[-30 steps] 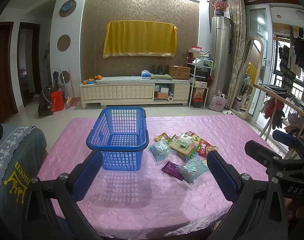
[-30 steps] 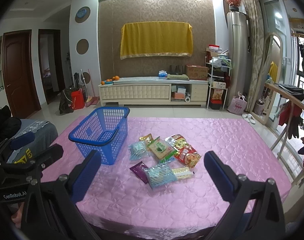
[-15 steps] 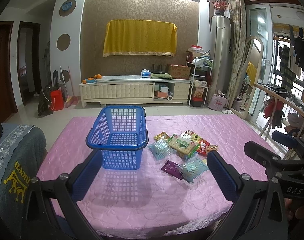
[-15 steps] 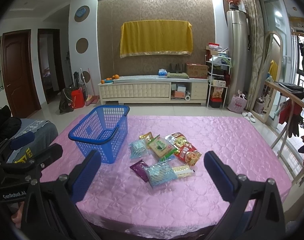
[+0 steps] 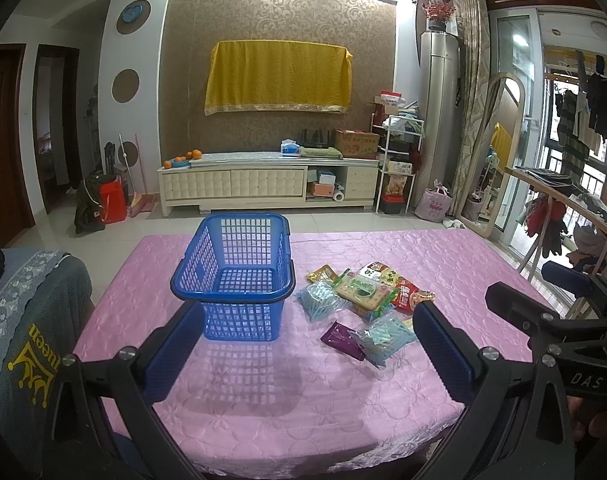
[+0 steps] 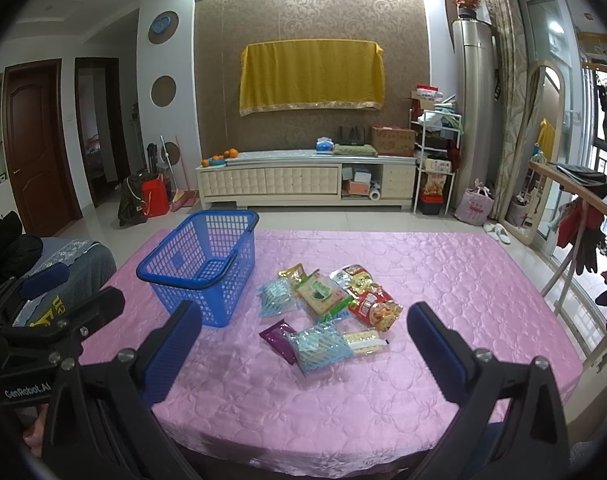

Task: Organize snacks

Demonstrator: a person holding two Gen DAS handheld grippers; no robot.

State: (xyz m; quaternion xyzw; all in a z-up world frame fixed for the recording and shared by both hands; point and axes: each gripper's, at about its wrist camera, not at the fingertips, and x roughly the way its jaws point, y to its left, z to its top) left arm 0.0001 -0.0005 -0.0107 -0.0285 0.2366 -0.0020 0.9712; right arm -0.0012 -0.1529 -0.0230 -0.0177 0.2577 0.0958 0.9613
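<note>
Almost nothing had moved since a second ago; both my grippers only hung in nearly the same spots over the near edge of the table (image 6: 443,264), which had a pink cover.

My left gripper (image 5: 303,344) was wide open and held nothing. My right gripper (image 6: 303,344) was wide open and empty too.

The blue basket (image 5: 233,280) stood near the left edge of the table, and it was empty. The snack packs (image 6: 327,304) lay in a loose pile just to its right, near the middle. A purple pack (image 6: 279,340) and a see-through blue pack (image 6: 319,344) were closest to me.

I think I was at the very start, since no snack was in the basket yet. Next I would need to go down to one near pack, pinch it, and carry it over the basket rim.

I could read "DAS" on my right gripper, seen from the left camera, and "GenRobot.AI" on my left gripper. A grey cloth (image 5: 27,344) past the left edge had a gold crown and the letters "ueen". The writing on the snack packs was too small to read.
</note>
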